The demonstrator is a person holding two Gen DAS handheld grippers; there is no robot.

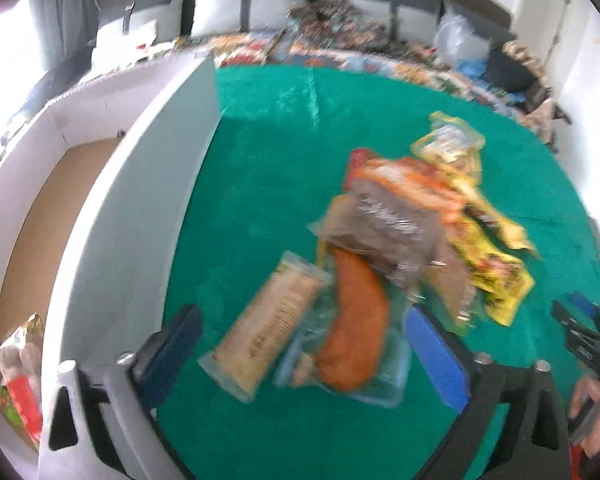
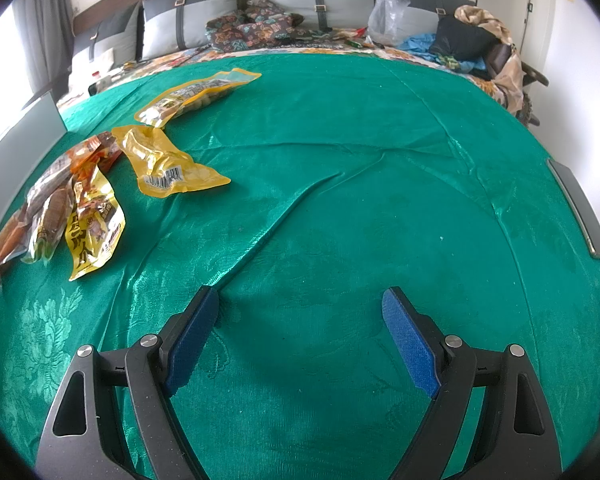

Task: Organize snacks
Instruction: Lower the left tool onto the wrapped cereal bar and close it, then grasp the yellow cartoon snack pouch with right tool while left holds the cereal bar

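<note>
Left gripper (image 1: 304, 344), jaws spread, above the snack packets (image 1: 384, 248) on the green cloth (image 1: 260, 152) — centre over one packet before closing. Right gripper (image 2: 300, 340) spread, empty — box (image 1: 80, 200) leftward.

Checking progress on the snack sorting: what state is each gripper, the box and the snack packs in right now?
left gripper: open, above the packs, holding nothing.
right gripper: open, empty, over bare green cloth.
box: open-topped, a few packs already inside.
beige pack: sealed, flat on the cloth, next to the sausage pack.
sausage pack: sealed, lying flat.
yellow pack: sealed, barcode side up.
</note>
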